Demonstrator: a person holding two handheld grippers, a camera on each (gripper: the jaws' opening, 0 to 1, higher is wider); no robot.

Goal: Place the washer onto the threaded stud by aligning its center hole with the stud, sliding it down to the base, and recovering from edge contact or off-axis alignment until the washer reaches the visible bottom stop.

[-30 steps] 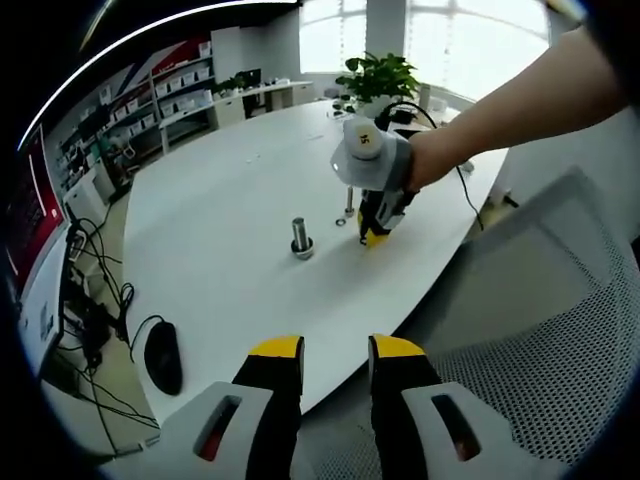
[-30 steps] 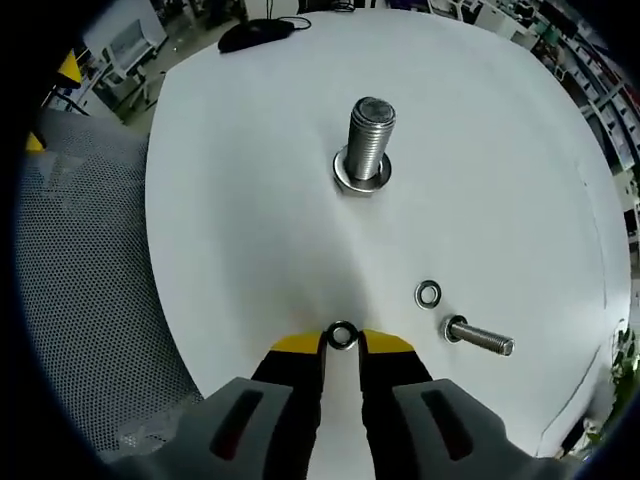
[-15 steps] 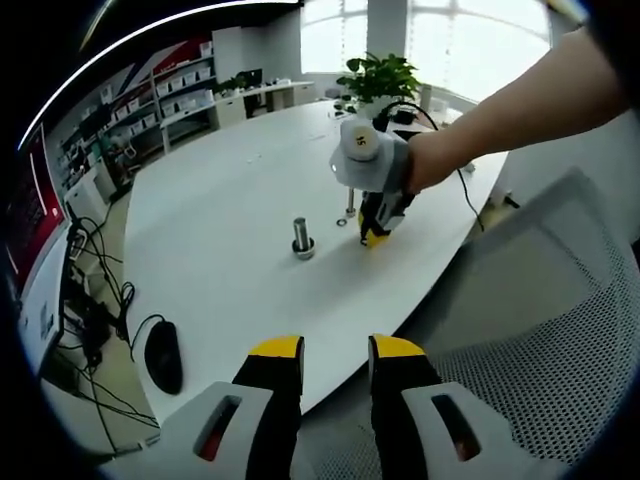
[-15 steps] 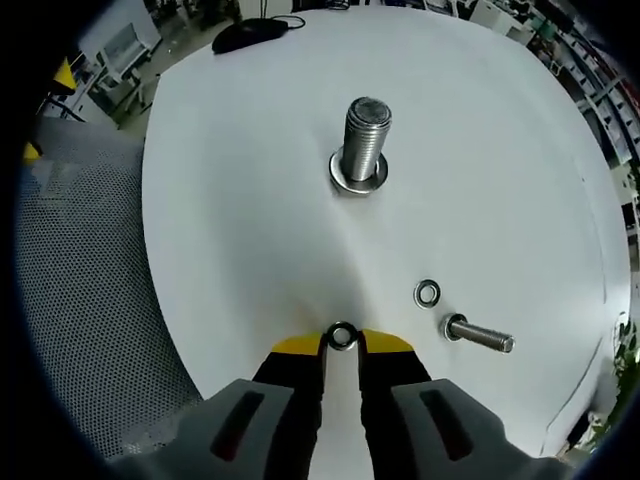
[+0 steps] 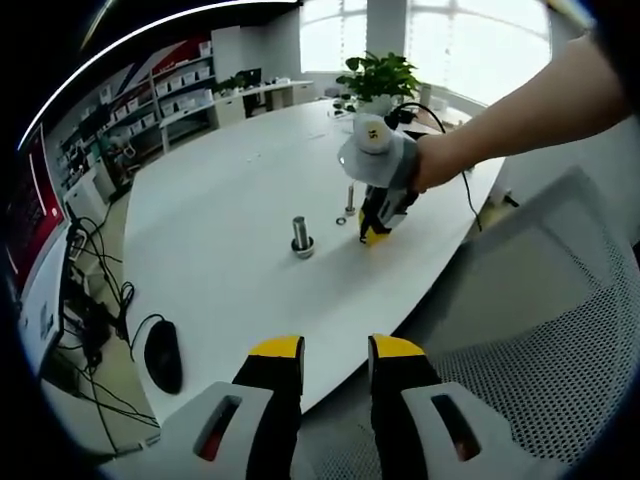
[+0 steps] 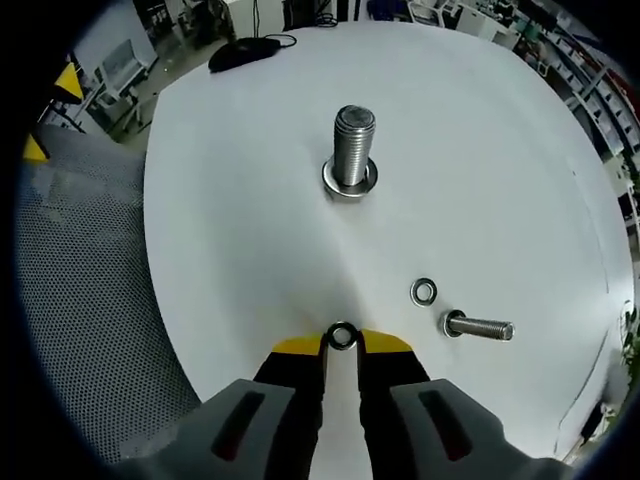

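White table (image 6: 250, 220) spread ahead of both pairs of jaws; mesh chair (image 6: 90, 330) off to the left of the right jaws, and to the right of the left jaws; plant (image 5: 378, 77) at the table's far end, well beyond the left jaws; mouse (image 5: 164, 356) on the table edge, left of the left jaws. Left gripper (image 5: 335, 352) released, jaws apart with nothing between, short of the table. Right gripper (image 6: 341, 346) clenched on a washer (image 6: 342, 335), pinched edge-on at the very tips, close over the table. Upright stud (image 6: 352, 150) straight ahead of the right jaws, well apart from the washer, base ring on the table; lying bolt (image 6: 480, 327) just right of the tips; spare washer (image 6: 424, 291) beside its head.
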